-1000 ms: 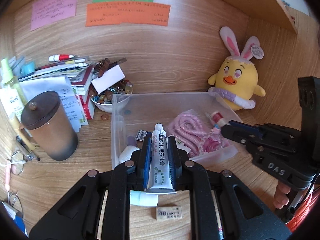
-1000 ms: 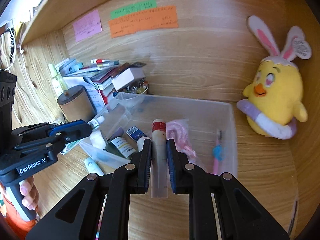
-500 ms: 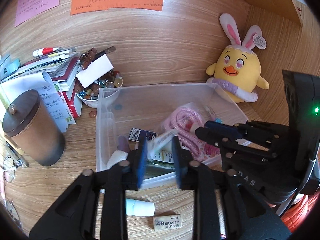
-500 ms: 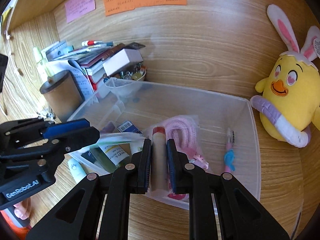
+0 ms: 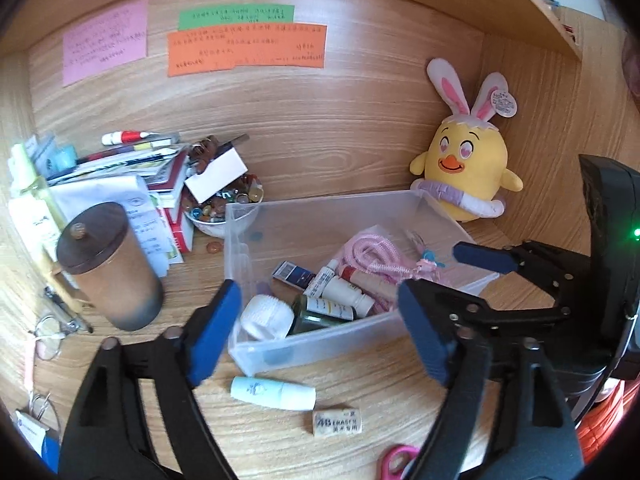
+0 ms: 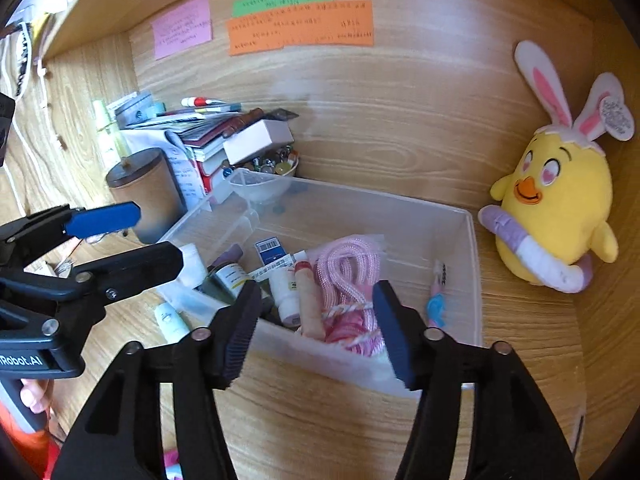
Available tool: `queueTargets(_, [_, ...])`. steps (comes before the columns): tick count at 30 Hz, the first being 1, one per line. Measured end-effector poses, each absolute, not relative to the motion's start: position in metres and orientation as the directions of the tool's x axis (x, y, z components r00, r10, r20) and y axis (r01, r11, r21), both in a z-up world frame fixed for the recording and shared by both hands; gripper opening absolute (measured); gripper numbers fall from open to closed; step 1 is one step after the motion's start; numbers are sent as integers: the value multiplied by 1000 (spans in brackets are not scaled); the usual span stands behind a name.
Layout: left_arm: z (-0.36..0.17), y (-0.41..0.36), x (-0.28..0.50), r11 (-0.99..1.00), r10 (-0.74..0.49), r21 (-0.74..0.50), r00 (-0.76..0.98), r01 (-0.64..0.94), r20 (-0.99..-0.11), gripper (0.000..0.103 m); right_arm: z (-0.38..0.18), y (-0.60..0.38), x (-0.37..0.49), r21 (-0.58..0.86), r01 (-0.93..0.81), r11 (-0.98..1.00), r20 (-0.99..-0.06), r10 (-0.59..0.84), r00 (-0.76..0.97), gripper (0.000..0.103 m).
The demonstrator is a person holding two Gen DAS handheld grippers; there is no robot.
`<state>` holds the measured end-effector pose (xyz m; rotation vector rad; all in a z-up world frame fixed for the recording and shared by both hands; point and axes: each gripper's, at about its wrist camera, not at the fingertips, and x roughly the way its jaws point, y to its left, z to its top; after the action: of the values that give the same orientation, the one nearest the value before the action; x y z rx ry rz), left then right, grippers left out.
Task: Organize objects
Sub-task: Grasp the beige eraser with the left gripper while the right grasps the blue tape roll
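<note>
Two black grippers with blue pads over a clear plastic storage bin (image 5: pixel 420 204) on a light wooden desk (image 5: pixel 360 384). Left gripper (image 5: pixel 320 338) with jaws spreading wide, nothing between the pads, hanging over the near left corner of the bin. Right gripper (image 6: pixel 312 330) with jaws also opening, empty, over the near wall of the bin.

Inside the bin: a white ointment tube with green print (image 5: pixel 320 280) lying toward the near left, beside a white squat bottle (image 5: pixel 344 292), a dark green glass bottle (image 5: pixel 320 314) and a white ribbed cap (image 5: pixel 266 316) in the near left corner. Just right of these, a beige cylindrical stick with a red cap (image 6: pixel 309 300), lying against a coiled pink rope in a clear bag (image 6: pixel 344 268). A small blue barcode box (image 6: pixel 270 250) farther back; a pink pen with a blue clip (image 6: pixel 436 300) along the right wall.

Outside the bin, on the near desk: a pale mint tube with a white cap (image 5: pixel 274 392) and a tan eraser printed 4B (image 5: pixel 337 423). Left of the bin, a brown lidded canister (image 5: pixel 110 268), a stack of books and papers (image 5: pixel 132 176) and a white bowl of glass beads (image 5: pixel 224 208). Far right, a yellow plush chick with rabbit ears (image 5: pixel 466 160) against the wooden back panel, close beside the bin's far right corner.
</note>
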<state>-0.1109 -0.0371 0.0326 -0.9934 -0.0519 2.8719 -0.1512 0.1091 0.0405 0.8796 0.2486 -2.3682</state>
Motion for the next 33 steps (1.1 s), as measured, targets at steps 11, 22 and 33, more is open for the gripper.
queueTargets(11, [7, -43, -73, -998, 29, 17, -741, -55, -671, 96, 29, 126, -99, 73, 644, -761, -656, -523, -544, 67])
queueTargets(22, [-46, -52, -56, -999, 16, 6, -634, -33, -773, 96, -8, 124, -44, 186, 698, -691, -718, -581, -384, 67])
queueTargets(33, [-62, -45, -62, -995, 93, -59, -587, -76, -804, 92, -33, 108, -27, 175, 739, -651, -749, -575, -330, 37])
